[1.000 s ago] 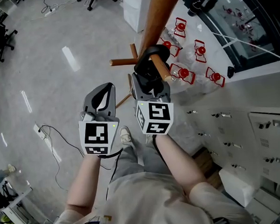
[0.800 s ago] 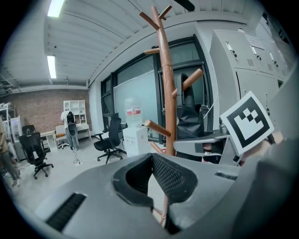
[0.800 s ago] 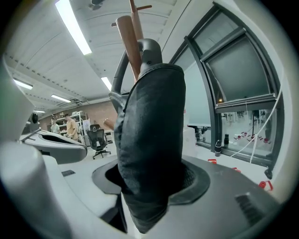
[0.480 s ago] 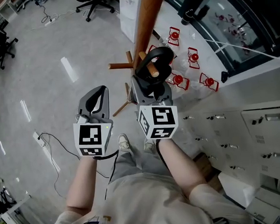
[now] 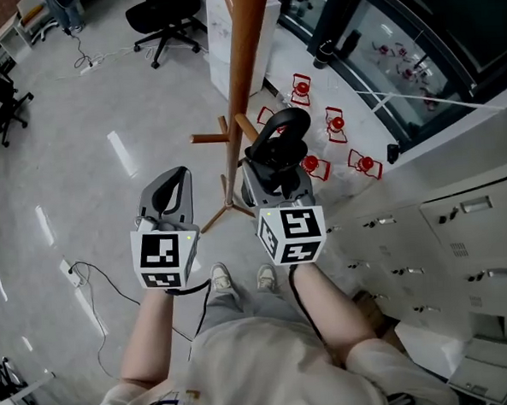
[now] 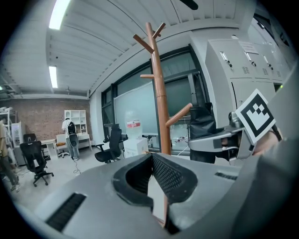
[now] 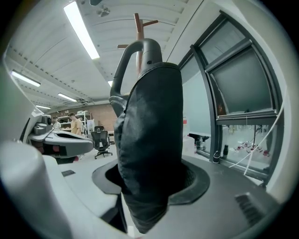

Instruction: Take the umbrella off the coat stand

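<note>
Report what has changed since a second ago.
The umbrella, clamped in the right gripper, rose so its hooked handle came off the peg and clear of the coat stand; both grippers drew back from the stand. Unchanged: the right grip on the umbrella, and the left gripper shut and empty.

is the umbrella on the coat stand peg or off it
Off. The umbrella, clamped in the right gripper, has no peg through its hook; the coat stand stands apart behind.
</note>
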Motion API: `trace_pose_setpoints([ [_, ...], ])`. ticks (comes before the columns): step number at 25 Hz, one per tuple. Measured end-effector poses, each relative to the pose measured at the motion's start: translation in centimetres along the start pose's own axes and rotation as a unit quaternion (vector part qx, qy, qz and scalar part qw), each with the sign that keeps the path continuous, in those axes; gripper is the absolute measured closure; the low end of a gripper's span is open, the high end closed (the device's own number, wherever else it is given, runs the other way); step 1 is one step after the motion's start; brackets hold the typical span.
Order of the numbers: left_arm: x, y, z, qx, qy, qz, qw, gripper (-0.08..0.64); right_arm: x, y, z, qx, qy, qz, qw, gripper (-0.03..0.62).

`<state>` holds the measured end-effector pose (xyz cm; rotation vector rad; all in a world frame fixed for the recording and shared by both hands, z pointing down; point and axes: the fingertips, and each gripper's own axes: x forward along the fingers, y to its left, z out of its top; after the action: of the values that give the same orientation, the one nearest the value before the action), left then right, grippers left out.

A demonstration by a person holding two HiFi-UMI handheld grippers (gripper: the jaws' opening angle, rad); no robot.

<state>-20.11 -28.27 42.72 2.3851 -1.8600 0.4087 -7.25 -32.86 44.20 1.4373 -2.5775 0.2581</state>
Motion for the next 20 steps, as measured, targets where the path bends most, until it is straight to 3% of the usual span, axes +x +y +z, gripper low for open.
trace_pose_setpoints([
  [10,-1.3,-1.7,4.7,0.018,-0.035,-0.008,0.9992,0.552,-5.2,-3.8,6.4,-0.012,-0.057,-0.022,0.998,0.351],
  [20,-1.8,-3.3,14.4,0.063,-0.108,-0.018,0.9920,0.552,-10.4,-5.6,16.7,-0.048,-0.126,0.003,0.991,0.350],
])
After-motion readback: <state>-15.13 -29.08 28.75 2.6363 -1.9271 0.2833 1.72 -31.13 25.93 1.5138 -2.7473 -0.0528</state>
